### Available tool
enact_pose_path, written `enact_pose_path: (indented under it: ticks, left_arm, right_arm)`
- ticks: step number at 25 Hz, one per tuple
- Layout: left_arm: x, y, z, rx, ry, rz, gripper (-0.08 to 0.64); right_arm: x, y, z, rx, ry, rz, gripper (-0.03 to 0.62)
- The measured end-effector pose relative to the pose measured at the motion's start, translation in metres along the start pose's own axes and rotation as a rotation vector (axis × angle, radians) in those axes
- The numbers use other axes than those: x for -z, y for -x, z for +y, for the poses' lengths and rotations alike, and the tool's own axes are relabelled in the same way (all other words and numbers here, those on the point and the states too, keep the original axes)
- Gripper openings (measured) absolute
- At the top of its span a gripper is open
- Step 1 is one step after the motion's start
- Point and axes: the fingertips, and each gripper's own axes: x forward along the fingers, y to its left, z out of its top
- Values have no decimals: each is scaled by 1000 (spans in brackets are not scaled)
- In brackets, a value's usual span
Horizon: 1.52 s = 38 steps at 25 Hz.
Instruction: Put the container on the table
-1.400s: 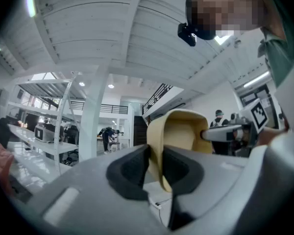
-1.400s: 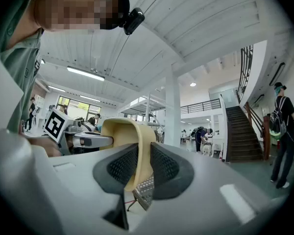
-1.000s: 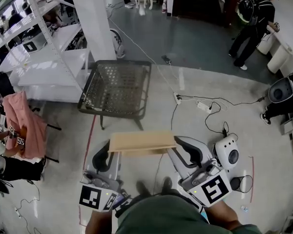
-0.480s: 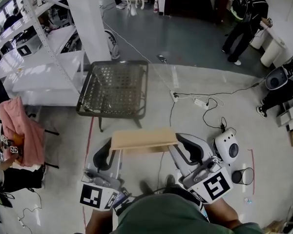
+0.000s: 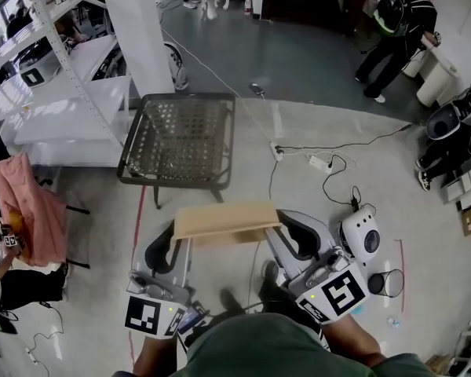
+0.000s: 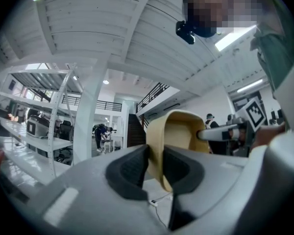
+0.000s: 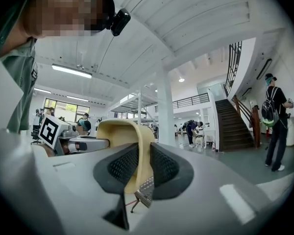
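Note:
A tan open container point(image 5: 226, 220) hangs in the air between my two grippers, just short of the dark mesh table point(image 5: 234, 136). My left gripper point(image 5: 177, 236) pinches the container's left wall and my right gripper point(image 5: 279, 225) its right wall. In the left gripper view the tan wall point(image 6: 179, 131) sits between the pads of the left gripper point(image 6: 156, 161), whose jaws are opening slightly. In the right gripper view the wall point(image 7: 120, 131) is clamped by the right gripper point(image 7: 144, 164), whose jaws are closing. A corner of the mesh table point(image 7: 145, 190) shows below.
White shelving point(image 5: 63, 93) and a white pillar point(image 5: 145, 22) stand left of the table. Cables and a power strip point(image 5: 322, 163) lie on the floor to the right, near a white device point(image 5: 365, 242). A pink cloth point(image 5: 31, 210) hangs at left. People point(image 5: 392, 30) stand far right.
Both grippers have carried the container a little forward, toward the mesh table's near edge. The grip on both walls looks unchanged.

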Motion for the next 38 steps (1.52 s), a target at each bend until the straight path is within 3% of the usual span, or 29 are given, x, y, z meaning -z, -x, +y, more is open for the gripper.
enact_pose_path:
  ticks: [6,11,20,24,31,38]
  left_arm:
    - [4,-35,10,-36,0,17,60]
    - [2,-79,-6,-56,-16,21,60]
    - [-8,-150,-31,-157,-41,5,57]
    - [-1,-159,-23,-208,-53,55,54]
    - [16,-183,7,-195,-35,82,54]
    - [12,-201,61,-116,-21,19,52]
  right_arm:
    - [1,-20,-32,-42,-10,-2,74]
    - [-1,-19,-80,-80,-16,-21,75]
    - [-6,-22,-161,-192,-29,-61,77]
    - [-3,-33,-174,-232,-56,-62,77]
    - [12,-69,-190,-217,-72,-45,77]
    - [6,-117,-184,-144,-33,-37,78]
